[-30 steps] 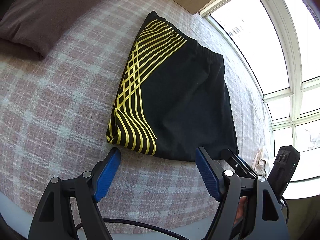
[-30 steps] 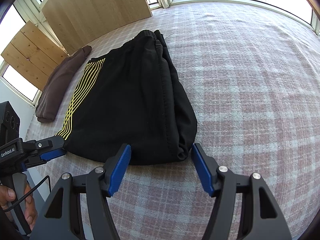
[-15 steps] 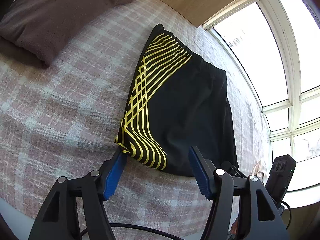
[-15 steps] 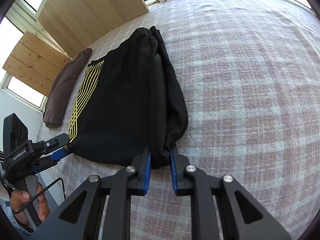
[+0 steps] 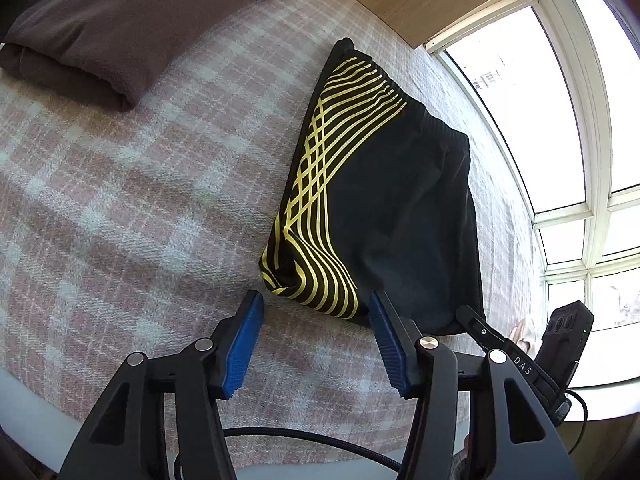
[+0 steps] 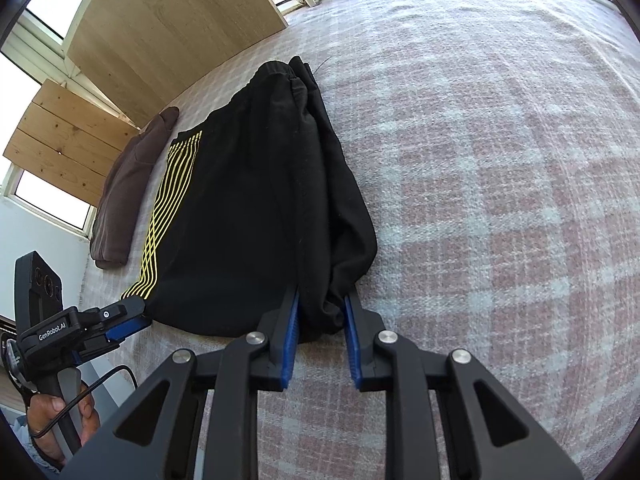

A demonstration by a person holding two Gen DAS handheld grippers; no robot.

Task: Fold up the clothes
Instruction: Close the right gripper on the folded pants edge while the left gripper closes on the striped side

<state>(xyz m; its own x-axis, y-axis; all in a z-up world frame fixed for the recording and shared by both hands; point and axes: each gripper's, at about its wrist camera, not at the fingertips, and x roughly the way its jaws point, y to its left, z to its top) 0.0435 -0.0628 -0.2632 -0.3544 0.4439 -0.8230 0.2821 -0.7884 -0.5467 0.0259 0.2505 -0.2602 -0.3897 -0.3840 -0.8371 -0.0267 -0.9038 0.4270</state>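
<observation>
While my right gripper [image 6: 320, 312] has its jaws pinched in on the near corner of the black shorts [image 6: 248, 216], with bunched black fabric filling the narrow gap between the blue pads [image 6: 291, 340], my left gripper [image 5: 316, 308] is spread wide with nothing in it. Its pads sit either side of the yellow-striped corner [image 5: 312, 280], just short of touching as far as I can tell.

No containers anywhere, just the shorts lying folded on the pink plaid bed cover [image 6: 500, 200]. From the right wrist view, the long axis runs from my jaws at 6 o'clock up toward 12, with the gathered waistband [image 6: 288, 76] at the far end and the yellow stripes [image 6: 168, 216] down the 9 o'clock edge. From the left wrist view the shorts [image 5: 400, 220] stretch from about 5 o'clock up toward 12, stripes fanning out along the left side.

Brown folded garment [image 5: 120, 28] sits well apart at 10 o'clock in the left view. Wooden panel [image 6: 168, 28] and windows [image 5: 560, 120] beyond the bed.
</observation>
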